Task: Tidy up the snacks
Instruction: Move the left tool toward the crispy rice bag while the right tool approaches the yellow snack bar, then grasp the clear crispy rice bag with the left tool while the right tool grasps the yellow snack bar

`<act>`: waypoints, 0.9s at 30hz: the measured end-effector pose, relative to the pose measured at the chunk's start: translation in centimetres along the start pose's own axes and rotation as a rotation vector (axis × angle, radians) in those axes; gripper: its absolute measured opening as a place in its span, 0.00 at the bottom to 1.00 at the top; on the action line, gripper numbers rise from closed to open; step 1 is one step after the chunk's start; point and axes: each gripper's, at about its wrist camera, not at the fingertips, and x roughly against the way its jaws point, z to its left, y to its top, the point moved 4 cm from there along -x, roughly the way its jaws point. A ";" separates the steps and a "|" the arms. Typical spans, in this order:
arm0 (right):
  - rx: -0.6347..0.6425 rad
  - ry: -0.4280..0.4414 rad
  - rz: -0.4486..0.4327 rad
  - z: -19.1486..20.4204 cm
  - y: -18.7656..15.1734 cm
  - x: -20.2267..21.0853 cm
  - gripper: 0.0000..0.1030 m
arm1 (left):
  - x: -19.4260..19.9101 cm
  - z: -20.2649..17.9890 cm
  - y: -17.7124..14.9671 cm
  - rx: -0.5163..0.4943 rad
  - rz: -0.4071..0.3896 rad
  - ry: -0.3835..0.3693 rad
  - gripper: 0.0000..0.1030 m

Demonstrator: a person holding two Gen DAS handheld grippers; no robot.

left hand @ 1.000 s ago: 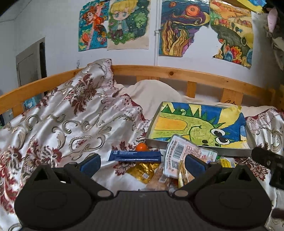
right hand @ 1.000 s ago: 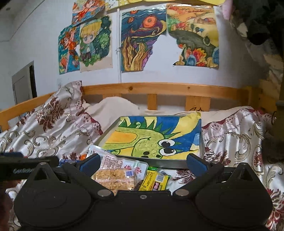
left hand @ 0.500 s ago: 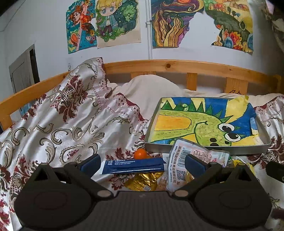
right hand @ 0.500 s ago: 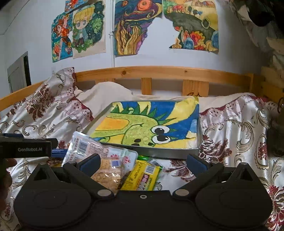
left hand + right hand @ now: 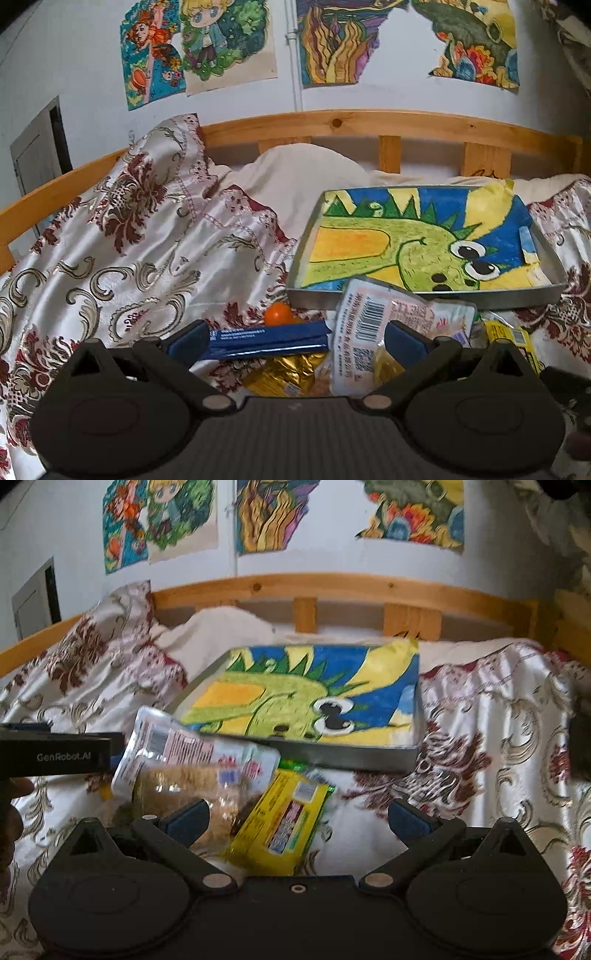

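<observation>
A pile of snacks lies on the bed in front of a metal tray (image 5: pixel 424 295) lined with a dinosaur drawing; the tray also shows in the right wrist view (image 5: pixel 354 755). My left gripper (image 5: pixel 295 341) is open over a blue bar packet (image 5: pixel 266 340), a gold wrapper (image 5: pixel 284 373), a small orange ball (image 5: pixel 278 314) and a white barcoded pouch (image 5: pixel 373 321). My right gripper (image 5: pixel 297 818) is open over a yellow packet (image 5: pixel 280 823), beside a crumbly brown bar (image 5: pixel 192 786) and the white pouch (image 5: pixel 192 749).
A floral satin bedspread (image 5: pixel 129 258) covers the bed and bunches up at the left. A wooden bed rail (image 5: pixel 369 123) runs along the back under wall drawings. The left gripper's body (image 5: pixel 55 755) shows at the right wrist view's left edge.
Both grippers have come lower and closer to the snack pile, so the snacks and tray look larger. Both stay open.
</observation>
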 end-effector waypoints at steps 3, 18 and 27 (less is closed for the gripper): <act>0.007 0.012 0.022 0.1 -0.3 -0.4 0.99 | 0.0 -0.5 -0.1 -0.004 -0.008 -0.027 1.00; -0.075 0.039 0.169 -0.4 -2.4 -4.7 0.99 | -1.4 -3.2 0.5 -0.260 -0.069 -0.258 0.99; -0.045 0.001 0.177 -0.9 -2.2 -4.8 0.77 | -0.8 -4.4 -0.7 -0.426 -0.082 -0.360 1.00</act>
